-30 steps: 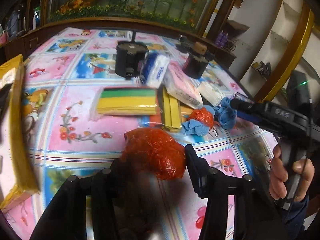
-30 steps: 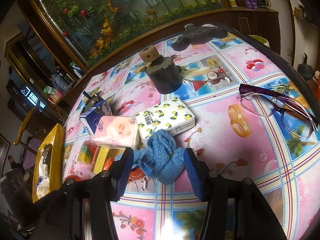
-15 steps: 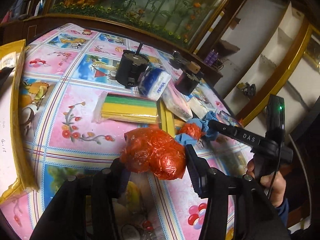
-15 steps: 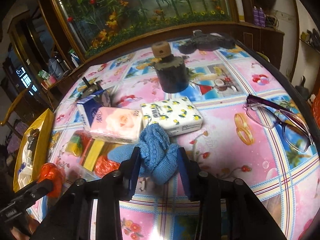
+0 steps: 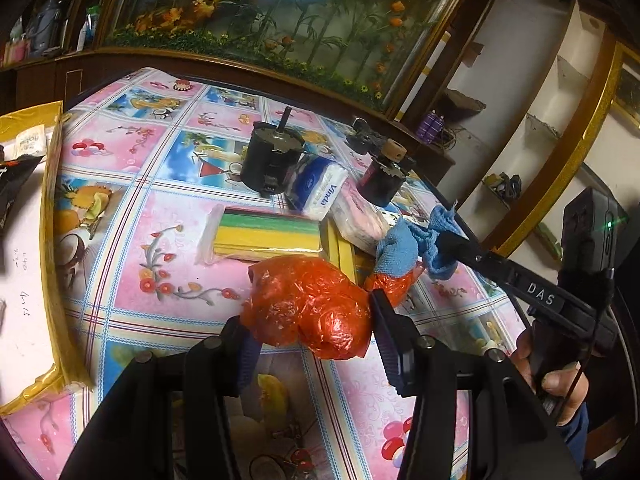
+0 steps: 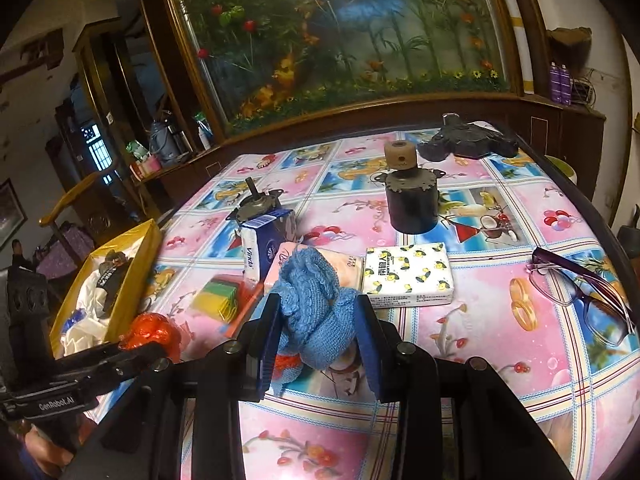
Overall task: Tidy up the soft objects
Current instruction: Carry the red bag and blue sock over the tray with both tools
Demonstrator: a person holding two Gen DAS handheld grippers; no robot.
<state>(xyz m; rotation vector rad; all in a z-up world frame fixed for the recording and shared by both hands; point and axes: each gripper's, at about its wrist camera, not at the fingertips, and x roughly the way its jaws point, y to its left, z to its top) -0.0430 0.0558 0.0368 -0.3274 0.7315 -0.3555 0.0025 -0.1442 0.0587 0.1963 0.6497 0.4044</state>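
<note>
We hold both soft things off the desk [image 6: 500,280] — left fingers [image 5: 384,320] pinching the orange bag [image 5: 308,308], right fingers [image 6: 370,344] pinching the blue knit [image 6: 316,304]. Next, probably, we carry them to the yellow box [image 6: 140,256].

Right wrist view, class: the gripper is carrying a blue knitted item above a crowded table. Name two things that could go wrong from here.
1. The blue knitted item droops below the right gripper; its loose end might drag across the tissue packs below.
2. The left gripper, holding the orange plastic bundle, works close beside it, so both may collide heading for the yellow box.
</note>
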